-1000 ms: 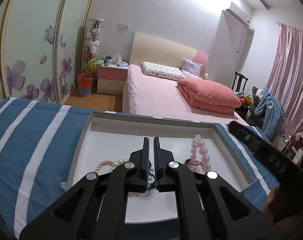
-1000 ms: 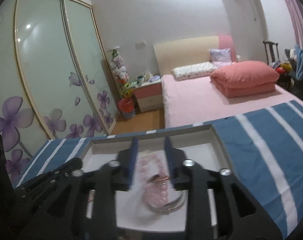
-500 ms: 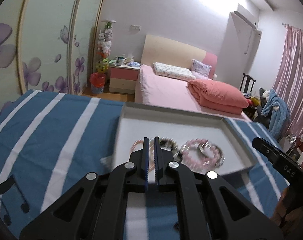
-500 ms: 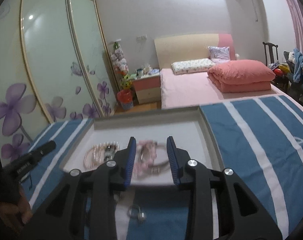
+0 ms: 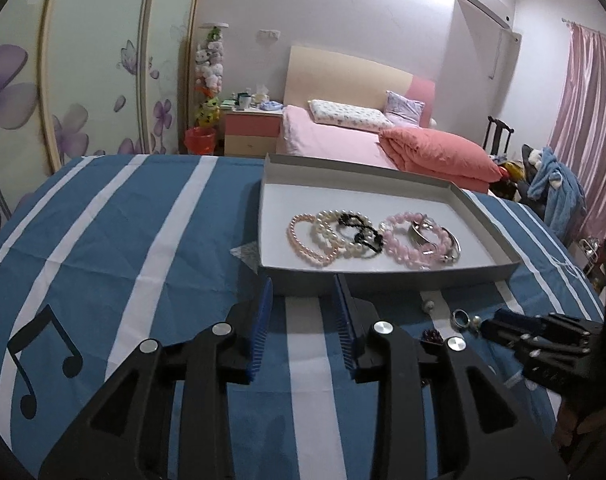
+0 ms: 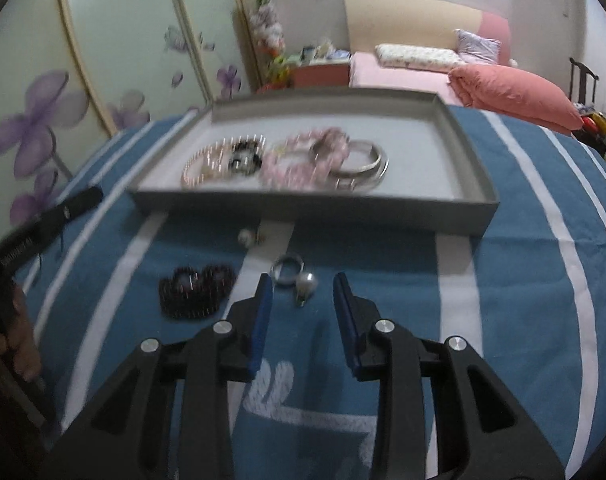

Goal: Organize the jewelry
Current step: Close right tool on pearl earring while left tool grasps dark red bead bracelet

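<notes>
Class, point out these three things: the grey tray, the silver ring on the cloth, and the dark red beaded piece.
Grey tray (image 6: 311, 210), right wrist view, near wall.
Silver ring (image 6: 288, 273), right wrist view, on its band.
Dark red beaded piece (image 6: 195, 292), right wrist view, its middle.

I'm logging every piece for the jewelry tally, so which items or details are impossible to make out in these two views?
- Dark red piece, left wrist view: mostly hidden behind the left gripper, whose jaws are opening with nothing between them.
- Bracelets in the tray, right wrist view: motion blur smears the beads, so no counting them.
- Ring and pearl piece, right wrist view: too blurred to tell whether they are joined.
- Right gripper, left wrist view: cut off by the edge.
</notes>
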`<state>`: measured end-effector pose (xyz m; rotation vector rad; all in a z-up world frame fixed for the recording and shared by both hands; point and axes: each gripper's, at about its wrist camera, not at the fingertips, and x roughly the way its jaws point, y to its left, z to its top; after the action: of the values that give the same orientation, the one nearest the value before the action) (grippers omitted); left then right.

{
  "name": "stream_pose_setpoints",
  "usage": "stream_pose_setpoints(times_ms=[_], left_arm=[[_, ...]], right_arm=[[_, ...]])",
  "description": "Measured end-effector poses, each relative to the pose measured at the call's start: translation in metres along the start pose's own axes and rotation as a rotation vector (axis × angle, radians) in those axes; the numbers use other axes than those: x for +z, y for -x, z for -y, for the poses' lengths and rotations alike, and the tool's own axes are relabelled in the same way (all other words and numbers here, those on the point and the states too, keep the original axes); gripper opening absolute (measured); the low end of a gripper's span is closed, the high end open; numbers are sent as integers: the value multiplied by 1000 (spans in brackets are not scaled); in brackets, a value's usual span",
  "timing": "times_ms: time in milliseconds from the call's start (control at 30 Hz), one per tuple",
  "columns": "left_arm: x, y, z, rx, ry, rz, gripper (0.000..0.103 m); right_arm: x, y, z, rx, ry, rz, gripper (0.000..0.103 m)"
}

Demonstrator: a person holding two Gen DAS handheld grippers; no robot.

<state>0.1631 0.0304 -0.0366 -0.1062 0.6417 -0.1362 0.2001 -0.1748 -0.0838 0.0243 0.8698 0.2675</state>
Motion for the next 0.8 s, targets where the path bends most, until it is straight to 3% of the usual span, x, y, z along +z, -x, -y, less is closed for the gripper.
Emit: stream_pose_setpoints(times_ms=[133, 333, 433, 467, 800], left_arm=[[-4, 0, 6, -12, -11, -9, 32], [-8, -2, 8, -21, -22, -25, 32], [-8, -1, 13, -41, -34, -32, 32], [-9, -1, 16, -49, -38, -34, 32], [-23, -16, 69, -188, -219, -148, 38]], right_arm=[[-2, -10, -6, -14, 33, -46, 32], [4, -14, -10, -48, 62, -42, 26], [5, -14, -11, -84, 86, -38, 14], [5, -14, -10, -90, 88, -37, 14], [2, -4, 21, -126, -9, -25, 14]])
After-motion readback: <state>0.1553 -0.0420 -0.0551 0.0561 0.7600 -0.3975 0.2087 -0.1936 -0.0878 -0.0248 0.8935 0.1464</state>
